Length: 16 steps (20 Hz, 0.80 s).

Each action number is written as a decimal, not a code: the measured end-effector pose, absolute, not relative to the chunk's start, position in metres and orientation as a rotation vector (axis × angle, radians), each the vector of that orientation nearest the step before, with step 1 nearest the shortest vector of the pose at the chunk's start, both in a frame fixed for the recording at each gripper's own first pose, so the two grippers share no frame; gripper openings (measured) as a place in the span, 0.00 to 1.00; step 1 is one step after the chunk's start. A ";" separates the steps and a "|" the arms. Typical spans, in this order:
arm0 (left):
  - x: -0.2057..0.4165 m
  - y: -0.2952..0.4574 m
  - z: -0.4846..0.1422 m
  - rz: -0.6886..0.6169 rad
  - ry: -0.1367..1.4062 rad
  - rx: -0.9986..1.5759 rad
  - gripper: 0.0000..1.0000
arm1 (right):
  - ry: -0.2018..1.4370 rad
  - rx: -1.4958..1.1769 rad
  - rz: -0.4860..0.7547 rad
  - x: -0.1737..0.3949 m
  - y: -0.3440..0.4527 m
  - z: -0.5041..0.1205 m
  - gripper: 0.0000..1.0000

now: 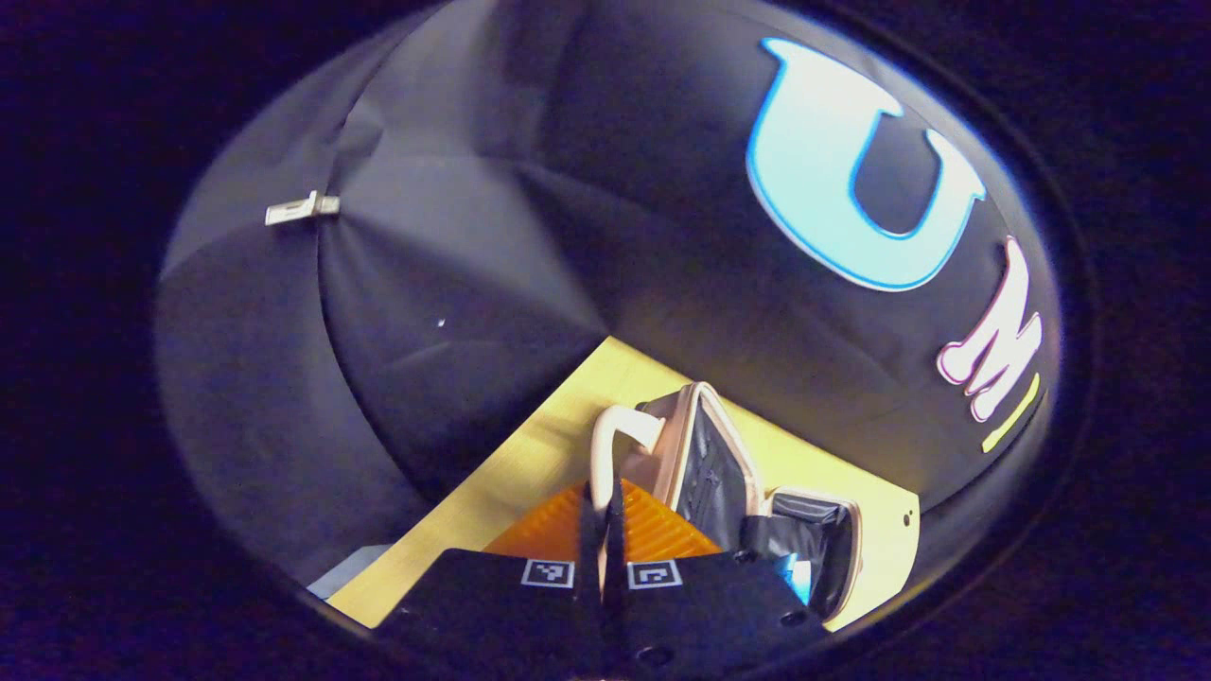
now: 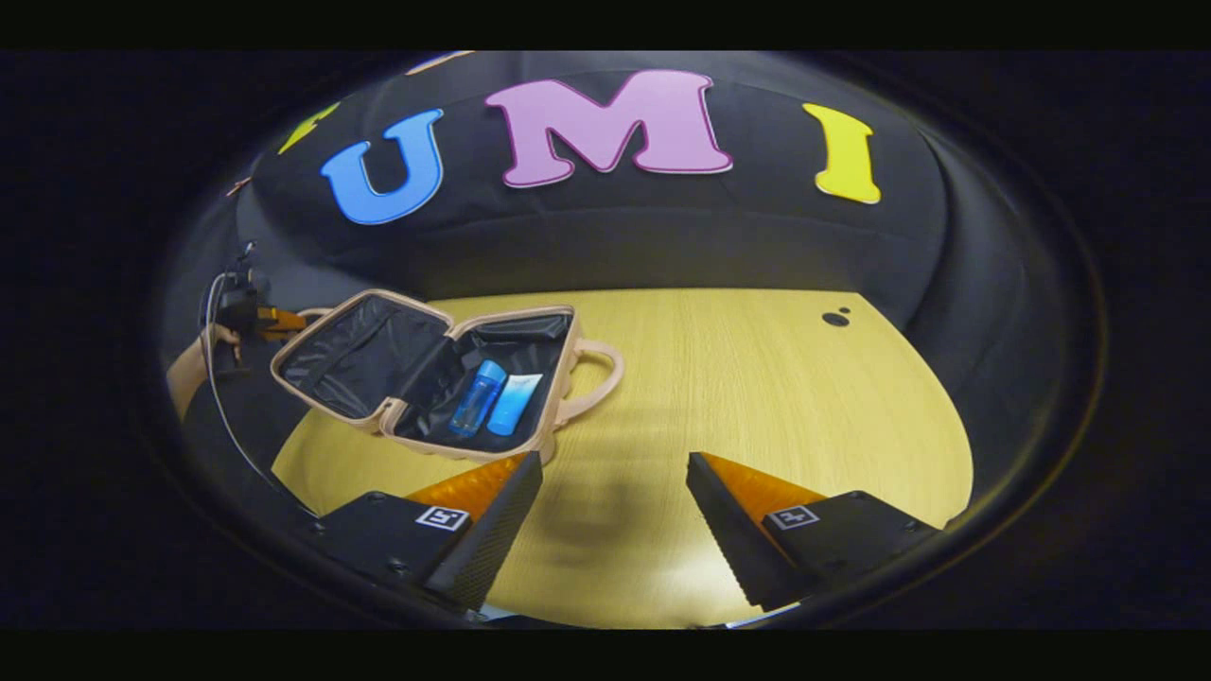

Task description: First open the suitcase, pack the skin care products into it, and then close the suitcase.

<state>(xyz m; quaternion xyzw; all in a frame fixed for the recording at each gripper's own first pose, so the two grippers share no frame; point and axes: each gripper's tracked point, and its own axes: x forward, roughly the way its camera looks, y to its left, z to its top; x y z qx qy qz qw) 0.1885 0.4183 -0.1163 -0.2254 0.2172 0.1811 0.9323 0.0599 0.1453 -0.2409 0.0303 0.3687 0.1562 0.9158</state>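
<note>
A beige suitcase (image 2: 378, 416) with black lining lies open on the left of the wooden table. In its base half lie a blue bottle (image 2: 478, 397) and a light blue tube (image 2: 516, 404), side by side. My left gripper (image 1: 603, 506) is shut on the lid's handle (image 1: 610, 437) and holds the lid (image 1: 710, 463) tilted up. In the right gripper view that left gripper (image 2: 260, 320) shows at the lid's far left edge, with a hand (image 2: 194, 364) behind it. My right gripper (image 2: 615, 492) stands open above bare table, just right of the suitcase, with nothing between its fingers.
The wooden table (image 2: 757, 397) stretches to the right of the suitcase, with a small dark hole (image 2: 835, 318) near its back right. The base's own handle (image 2: 601, 374) sticks out toward the table's middle. Black cloth walls close in behind and at the sides.
</note>
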 end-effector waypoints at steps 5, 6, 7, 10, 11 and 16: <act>0.197 0.290 -0.022 0.254 0.356 -0.374 0.06 | 0.550 -0.011 0.387 0.099 0.124 -0.182 0.98; 0.204 0.262 -0.018 0.239 0.344 -0.342 0.06 | 0.516 -0.013 0.390 0.105 0.117 -0.171 0.98; 0.208 0.237 -0.014 0.226 0.335 -0.321 0.06 | 0.485 -0.005 0.384 0.111 0.109 -0.162 0.97; 0.220 0.157 -0.010 0.182 0.338 -0.348 0.06 | 0.423 0.004 0.393 0.120 0.086 -0.145 0.98; 0.226 0.128 -0.017 0.162 0.345 -0.364 0.06 | 0.406 -0.027 0.402 0.122 0.076 -0.144 0.97; 0.247 0.017 -0.098 0.082 0.474 -0.359 0.06 | 0.397 -0.046 0.433 0.120 0.037 -0.142 0.97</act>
